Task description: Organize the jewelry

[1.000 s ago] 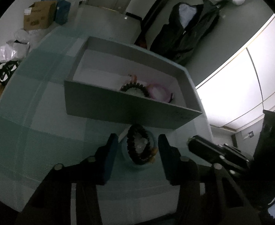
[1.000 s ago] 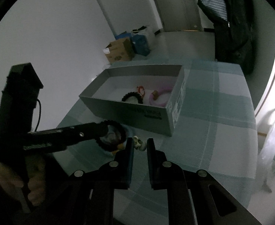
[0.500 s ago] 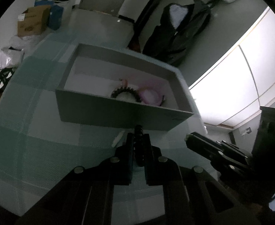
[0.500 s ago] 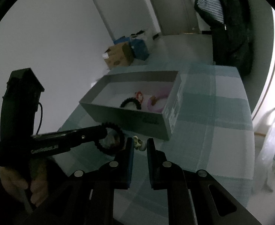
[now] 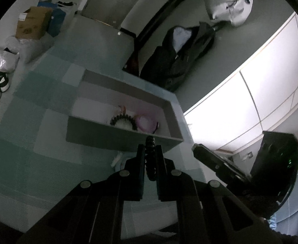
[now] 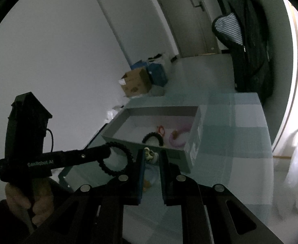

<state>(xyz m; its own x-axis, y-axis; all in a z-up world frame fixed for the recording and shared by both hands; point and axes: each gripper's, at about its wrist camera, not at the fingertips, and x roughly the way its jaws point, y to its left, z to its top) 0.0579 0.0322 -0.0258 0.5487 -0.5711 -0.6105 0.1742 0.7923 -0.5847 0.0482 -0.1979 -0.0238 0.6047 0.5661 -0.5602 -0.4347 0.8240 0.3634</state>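
A black bead bracelet (image 5: 150, 142) sticks up between the fingers of my left gripper (image 5: 150, 148), which is shut on it just in front of the grey open box (image 5: 108, 136). The right wrist view shows the same bracelet (image 6: 129, 155) as a ring hanging off the left gripper (image 6: 106, 153), lifted off the table. My right gripper (image 6: 151, 155) is shut on a small pale charm (image 6: 149, 154) close to the box's (image 6: 197, 134) front wall. Inside the box lie another black bracelet (image 5: 122, 120), a pink ring-shaped piece (image 5: 146, 122) and a small red piece (image 6: 160, 130).
A teal checked cloth (image 5: 37, 126) covers the table. A dark coat (image 5: 179, 57) hangs behind the table's far edge. A cardboard box (image 6: 135, 82) and blue bags stand on the floor, and a clear plastic bag (image 6: 297, 162) hangs at the table's right edge.
My left gripper closed on the black bracelet and lifted it off the table. Both grippers rose and tilted up, so the box sits lower and farther in both views.
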